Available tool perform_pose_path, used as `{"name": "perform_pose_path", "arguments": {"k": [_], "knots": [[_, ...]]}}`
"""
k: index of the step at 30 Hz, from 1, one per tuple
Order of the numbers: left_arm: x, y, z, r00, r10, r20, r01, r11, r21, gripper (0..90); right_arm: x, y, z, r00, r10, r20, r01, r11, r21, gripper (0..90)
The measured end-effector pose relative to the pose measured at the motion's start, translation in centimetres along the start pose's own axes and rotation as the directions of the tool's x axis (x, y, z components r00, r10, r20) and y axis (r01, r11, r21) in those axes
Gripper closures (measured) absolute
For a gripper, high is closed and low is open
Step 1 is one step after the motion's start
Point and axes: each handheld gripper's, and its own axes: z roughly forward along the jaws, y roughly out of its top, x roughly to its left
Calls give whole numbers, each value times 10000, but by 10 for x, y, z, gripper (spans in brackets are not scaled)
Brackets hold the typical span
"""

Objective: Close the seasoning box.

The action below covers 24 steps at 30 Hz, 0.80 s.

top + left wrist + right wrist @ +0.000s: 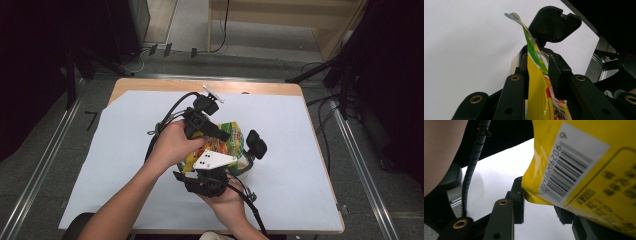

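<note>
Gripping a yellow-and-green snack bag (226, 142) from both sides, the person holds it above the middle of the white-covered surface (300, 165). The left gripper (537, 67) has its fingers pinched on the bag's thin top seam; the right gripper (540, 207) has its fingers closed around the bottom corner by the barcode. Light, crinkly and slick, the bag looks best held at its seams. It appears sealed; its contents are hidden.

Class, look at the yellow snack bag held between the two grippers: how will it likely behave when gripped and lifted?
The yellow snack bag is probably floppy: its thin top edge curls over. Its glossy film may slip between the fingers. It seems light, since pinches at its edges appear enough to hold it above the white table cover.
</note>
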Motion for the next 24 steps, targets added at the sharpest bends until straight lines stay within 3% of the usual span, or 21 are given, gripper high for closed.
{"name": "perform_pose_path", "arguments": {"k": [24], "knots": [[-4, 2, -3, 10000, -14, 52, 15, 9999, -131, 755, 1, 2, -3, 10000, 54, 83, -53, 10000, -68, 661]]}}
